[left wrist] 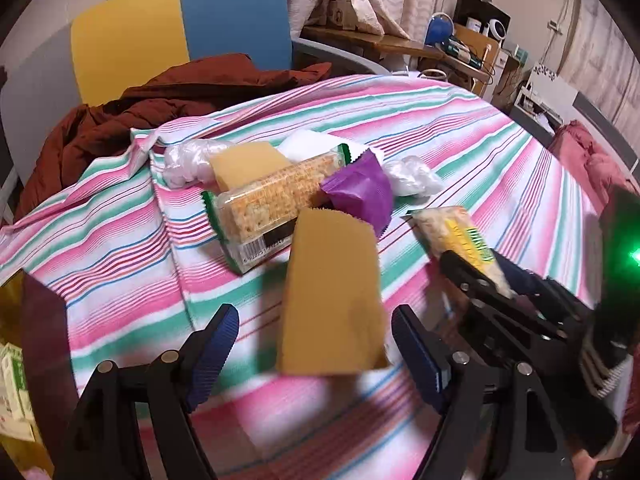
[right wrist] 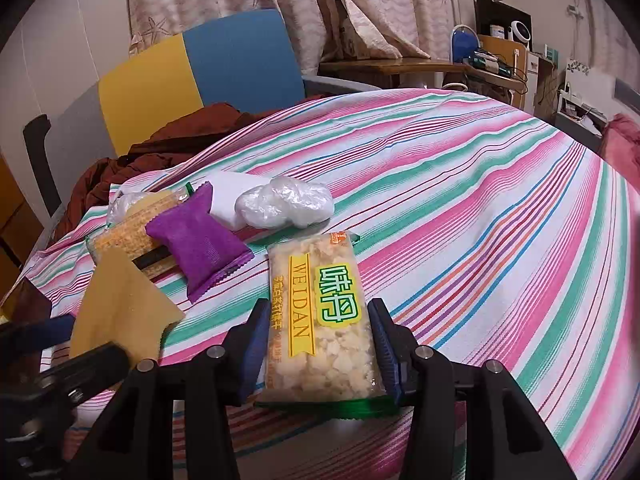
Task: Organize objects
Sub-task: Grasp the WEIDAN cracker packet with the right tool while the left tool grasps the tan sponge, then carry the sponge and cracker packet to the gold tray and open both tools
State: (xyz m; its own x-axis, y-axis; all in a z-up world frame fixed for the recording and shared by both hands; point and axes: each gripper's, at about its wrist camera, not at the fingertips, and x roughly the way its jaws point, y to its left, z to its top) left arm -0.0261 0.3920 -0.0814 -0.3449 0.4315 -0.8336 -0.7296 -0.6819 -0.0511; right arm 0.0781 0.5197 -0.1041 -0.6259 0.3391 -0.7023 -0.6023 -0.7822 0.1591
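On the striped cloth lies a heap: a long green-ended cracker pack, a purple sachet, two crumpled clear plastic wads and a white sheet. A tan paper packet lies nearer, between the wide-apart fingers of my left gripper, which is open and does not touch it. My right gripper is shut on a clear snack pack labelled WEIDAN, with both blue pads pressed on its sides.
A blue and yellow chair with a brown jacket stands behind the table's far left. A cluttered wooden desk is at the back right and a pink garment lies at the right edge. The cloth to the right is bare.
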